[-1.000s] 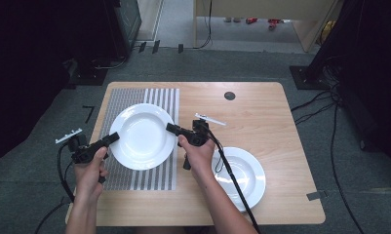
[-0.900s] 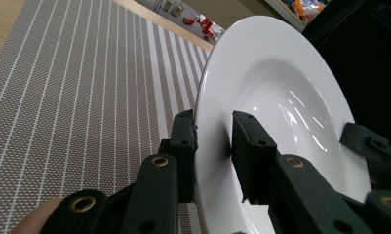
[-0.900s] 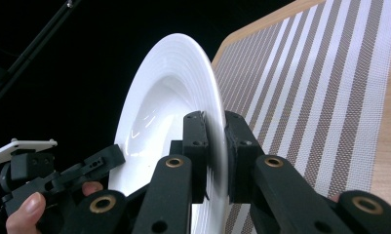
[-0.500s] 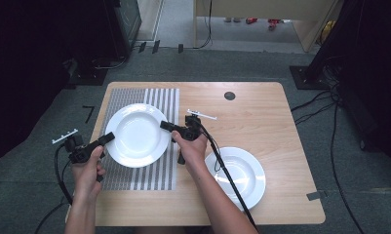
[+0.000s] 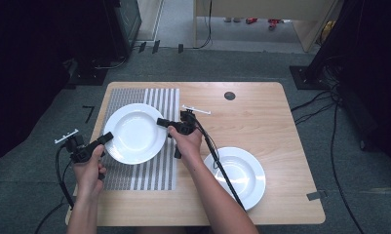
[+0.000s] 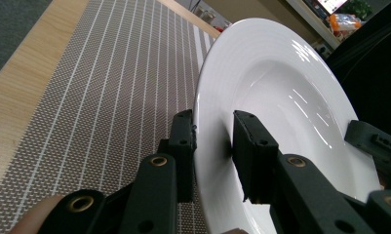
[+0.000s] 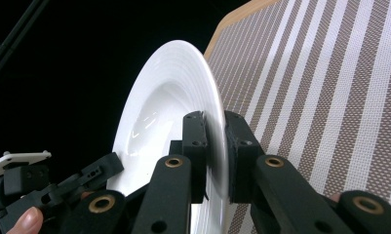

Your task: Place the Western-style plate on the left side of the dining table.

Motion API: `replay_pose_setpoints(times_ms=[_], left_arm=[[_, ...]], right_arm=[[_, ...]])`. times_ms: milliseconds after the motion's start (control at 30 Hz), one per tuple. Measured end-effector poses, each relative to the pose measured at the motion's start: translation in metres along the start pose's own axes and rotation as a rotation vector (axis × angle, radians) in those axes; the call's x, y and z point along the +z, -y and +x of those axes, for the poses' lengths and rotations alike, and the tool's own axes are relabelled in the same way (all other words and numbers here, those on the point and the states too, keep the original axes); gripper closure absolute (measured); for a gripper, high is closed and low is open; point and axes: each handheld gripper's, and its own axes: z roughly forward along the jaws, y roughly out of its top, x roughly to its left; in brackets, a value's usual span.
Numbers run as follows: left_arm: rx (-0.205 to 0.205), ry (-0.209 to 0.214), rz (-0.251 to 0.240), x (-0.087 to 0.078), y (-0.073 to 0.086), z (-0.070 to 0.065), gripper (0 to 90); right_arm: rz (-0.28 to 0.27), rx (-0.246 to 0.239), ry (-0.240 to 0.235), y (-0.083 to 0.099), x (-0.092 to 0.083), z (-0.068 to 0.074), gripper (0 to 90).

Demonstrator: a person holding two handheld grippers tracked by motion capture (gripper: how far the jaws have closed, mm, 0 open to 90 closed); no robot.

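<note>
My left gripper (image 5: 107,137) is clamped on the near-left rim of the white plate (image 5: 134,132), one jaw under it and one inside. The plate spans between both tools, over the striped mat (image 5: 149,173). My right gripper (image 5: 161,122) pinches its opposite rim. Behind my right hand (image 5: 187,144), a second plate (image 5: 242,175) sits on the table (image 5: 276,117).

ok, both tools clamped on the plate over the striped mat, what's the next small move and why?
Probably lower the plate straight down, level, onto the striped mat, then release. The left tool and right tool each pinch opposite rims, and the plate hangs over the mat with bare mat beneath it. The second plate sits apart on the bare table, so nothing blocks the descent.
</note>
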Motion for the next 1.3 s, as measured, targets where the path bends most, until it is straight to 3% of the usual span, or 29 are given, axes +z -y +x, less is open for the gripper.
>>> replay_pose_setpoints(times_ms=[267,867,1300], left_arm=[[-0.016,-0.042,-0.007,0.009,0.005,0.005,70.9],[-0.04,-0.084,0.01,0.023,0.007,0.014,70.3],[-0.045,-0.114,0.02,0.036,0.007,0.017,69.4]], right_arm=[[0.016,0.012,0.006,-0.004,0.012,-0.008,82.6],[0.033,0.092,0.038,-0.014,0.043,-0.028,81.8],[0.023,0.103,0.059,-0.019,0.056,-0.038,81.8]])
